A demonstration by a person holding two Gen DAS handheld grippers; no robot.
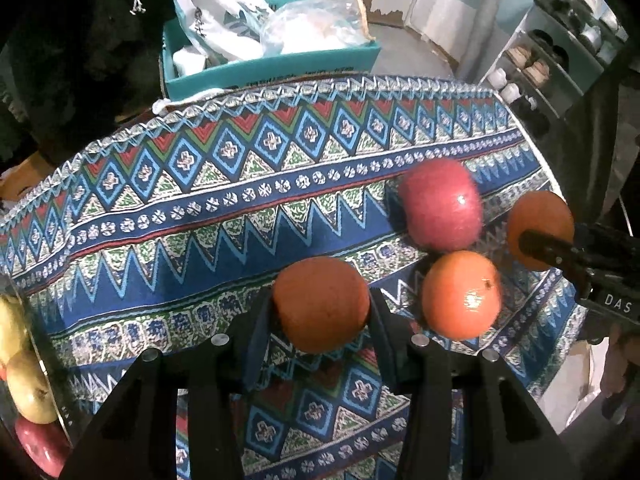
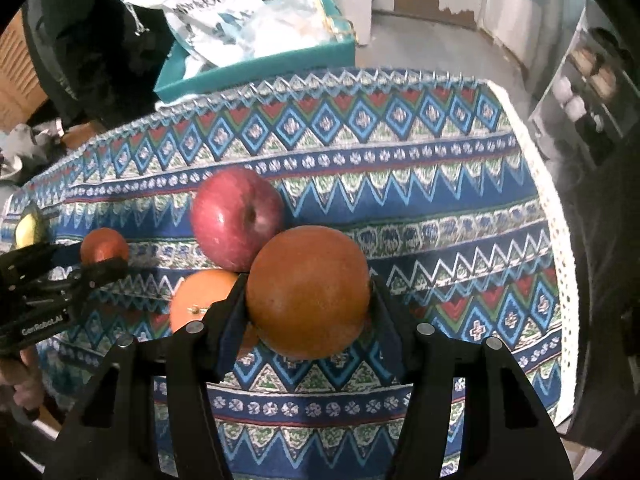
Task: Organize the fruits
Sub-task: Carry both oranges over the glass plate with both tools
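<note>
The left claw (image 1: 322,312) pinches 1 orange (image 1: 321,304) between its 2 black fingers (image 1: 260,336), 1 pad against each side of the fruit, above the patterned cloth (image 1: 200,248) that covers the counter. The right claw (image 2: 308,304) likewise pinches a second orange (image 2: 308,292), with a finger (image 2: 230,312) pressed on either flank. In the left wrist view that second orange (image 1: 540,228) sits at the far right, partly hidden behind the right claw's finger (image 1: 544,248).

Between the 2 held fruits, a third orange (image 1: 462,294) rests on the cloth, its stem scar turned upward, and it shows in the right wrist view (image 2: 200,300) just left of the right claw. A red apple (image 2: 236,218) stands just behind it, touching or nearly touching it and the right-held orange; its dimple faces the right camera. From the left wrist it appears (image 1: 440,204) beyond the loose orange.

At the left edge of the left wrist view, 2 yellow apples (image 1: 24,384) and another red apple (image 1: 38,446) lie behind a clear rim (image 1: 48,380); what kind of container this is cannot be told.

Beyond the counter's far edge stands a teal box (image 1: 280,68) filled with white printed bags (image 1: 224,4) and a clear plastic bag (image 1: 316,24). A shelf unit (image 1: 560,52) stands at the right.
</note>
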